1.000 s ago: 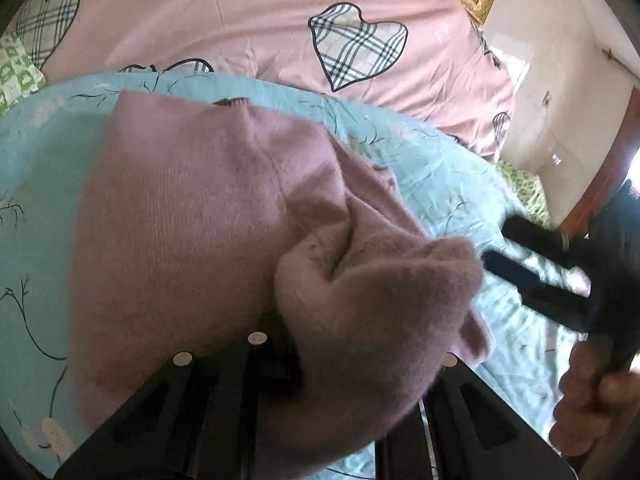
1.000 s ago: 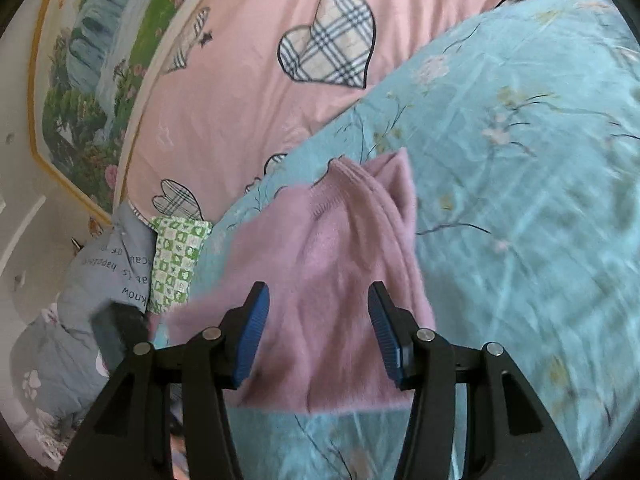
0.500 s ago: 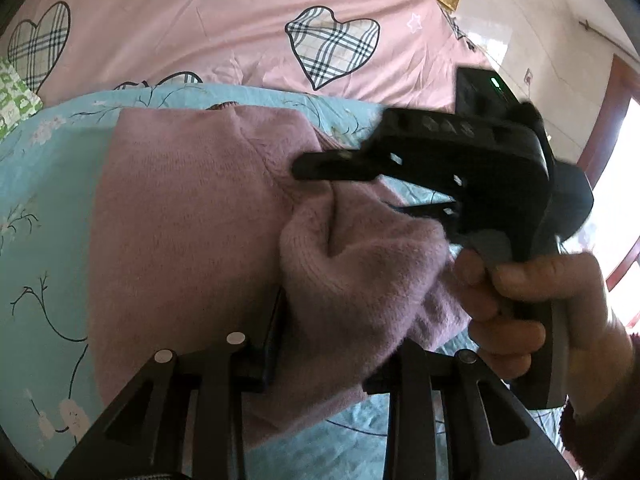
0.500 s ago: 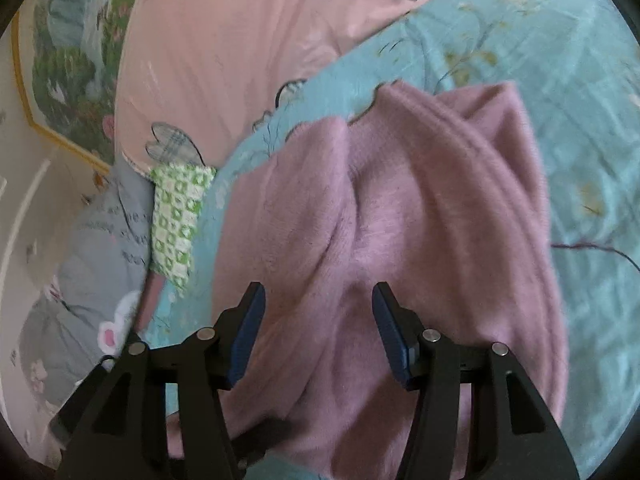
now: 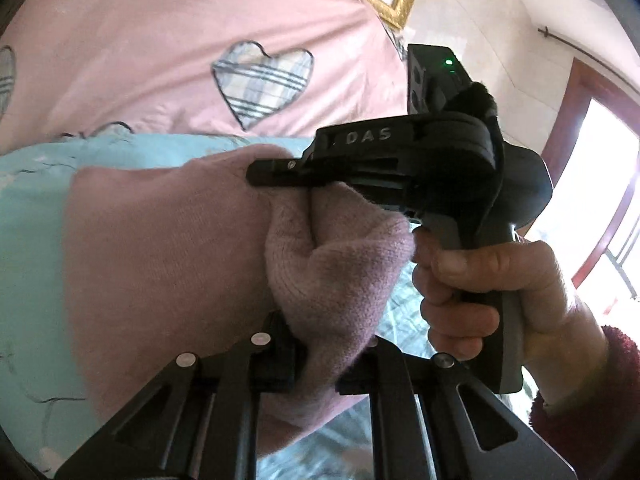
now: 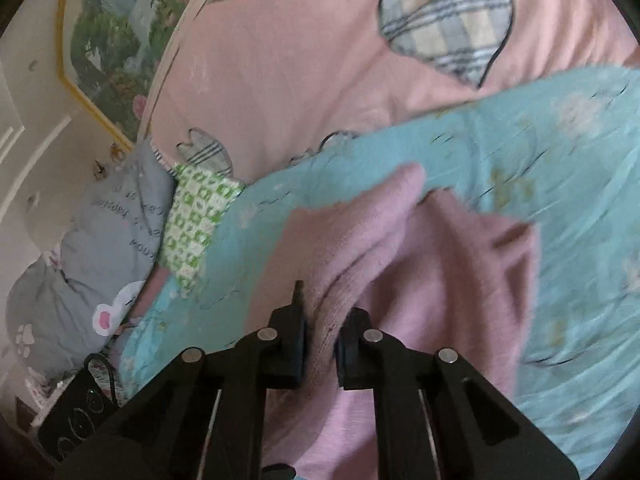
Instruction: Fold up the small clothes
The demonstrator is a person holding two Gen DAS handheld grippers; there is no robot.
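1. Sweater (image 5: 160,248), a soft mauve knit with a fuzzy nap, lies on the pale blue sheet (image 5: 32,216); its near end is gathered into a rounded, bunched lump lifted off the sheet.
2. Left gripper (image 5: 316,356), black plastic with silver rivets, has its jaws closed tight on that lump of sweater, the fabric bulging out above them.
3. Right gripper (image 6: 320,344) has its jaws narrowed onto a ribbed fold of the sweater (image 6: 420,280), pinching the knit between the two pads.
4. Seen from the left wrist, the right gripper (image 5: 280,172) reaches across the top of the sweater, and the right hand (image 5: 488,292) wraps its grey handle.
5. Beyond the sweater, a smooth pink quilt (image 6: 300,60) carries plaid heart patches.
6. Left of the sweater in the right wrist view sit a green-and-white checked cloth (image 6: 196,216) and a grey pillow (image 6: 100,248) with printed lettering.
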